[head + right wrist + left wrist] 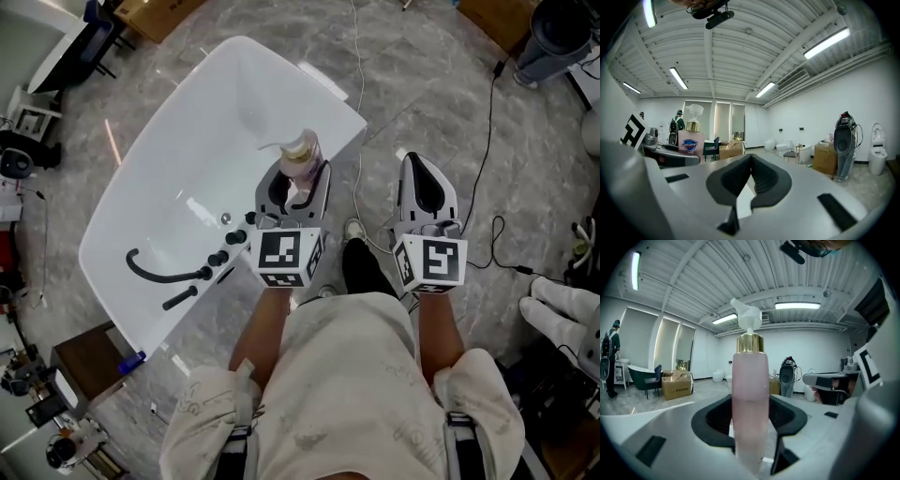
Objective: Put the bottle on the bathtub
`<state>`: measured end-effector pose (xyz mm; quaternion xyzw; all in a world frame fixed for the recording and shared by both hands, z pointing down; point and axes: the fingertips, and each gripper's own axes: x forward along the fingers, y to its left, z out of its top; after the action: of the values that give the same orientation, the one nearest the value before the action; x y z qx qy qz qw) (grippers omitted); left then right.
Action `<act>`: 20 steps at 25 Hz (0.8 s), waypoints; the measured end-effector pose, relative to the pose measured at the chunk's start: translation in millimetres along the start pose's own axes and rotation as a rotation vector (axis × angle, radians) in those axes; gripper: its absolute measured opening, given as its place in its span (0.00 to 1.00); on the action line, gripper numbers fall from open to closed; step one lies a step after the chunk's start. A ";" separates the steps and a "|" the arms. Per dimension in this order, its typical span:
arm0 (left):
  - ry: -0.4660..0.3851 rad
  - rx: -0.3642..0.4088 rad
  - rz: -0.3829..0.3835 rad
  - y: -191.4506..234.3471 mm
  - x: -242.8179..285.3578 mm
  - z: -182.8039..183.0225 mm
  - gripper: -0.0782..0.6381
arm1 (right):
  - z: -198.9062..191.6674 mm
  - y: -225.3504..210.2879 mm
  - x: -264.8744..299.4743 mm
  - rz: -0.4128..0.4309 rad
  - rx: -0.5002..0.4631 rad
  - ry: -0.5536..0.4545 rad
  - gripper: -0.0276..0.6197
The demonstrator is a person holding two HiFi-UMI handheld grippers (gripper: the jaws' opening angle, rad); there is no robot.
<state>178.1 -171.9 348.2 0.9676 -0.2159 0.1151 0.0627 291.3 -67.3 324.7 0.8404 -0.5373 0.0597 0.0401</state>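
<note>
- Over the near rim of the white bathtub (159, 159), we see the left tool (300, 187) held out level on a bare forearm. Its marker cube (289, 255) faces up toward the head camera.
- The right tool (427, 184) is held parallel to it, near on the right. It hangs over the grey marbled floor (431, 94), clear of the tub.
- The left tool's jaws are clamped on the pink bottle (302, 155), one on each side of its lower body. The bottle stands upright, with a gold collar and a white pump head on top (the spout points left in the left gripper view).
- The right tool's jaws are pressed together with nothing between them. In its own view the bottle shows off to the left, its blue label facing that camera.
- From the head view the bottle sits above the tub's long near edge, not far from the right-hand corner. We cannot tell whether its base touches the rim.
- Toward the tub's other end, left of the marker cube, we see black knobs (220, 258) and a curved black hose (150, 274). Both are well apart from the bottle.
- The basin beyond the bottle is bare white.
- On the floor side a thin cable (358, 169) runs just past the tub's edge, between the two tools.
</note>
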 end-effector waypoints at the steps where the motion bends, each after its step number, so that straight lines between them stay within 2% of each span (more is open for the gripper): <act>1: 0.008 0.002 -0.002 -1.9 12.2 -1.0 0.42 | -3.5 -8.9 8.2 -0.003 0.003 0.008 0.02; 6: 0.047 -0.015 -0.026 -5.7 68.6 -13.2 0.42 | -24.3 -41.5 47.4 -0.003 0.022 0.050 0.02; 20: 0.265 -0.069 -0.024 -5.5 205.3 -106.8 0.42 | -117.5 -107.7 131.0 0.036 0.060 0.262 0.02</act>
<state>340.4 -231.5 502.2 0.9436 -0.1980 0.2337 0.1255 436.8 -124.3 459.4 0.8163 -0.5406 0.1856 0.0836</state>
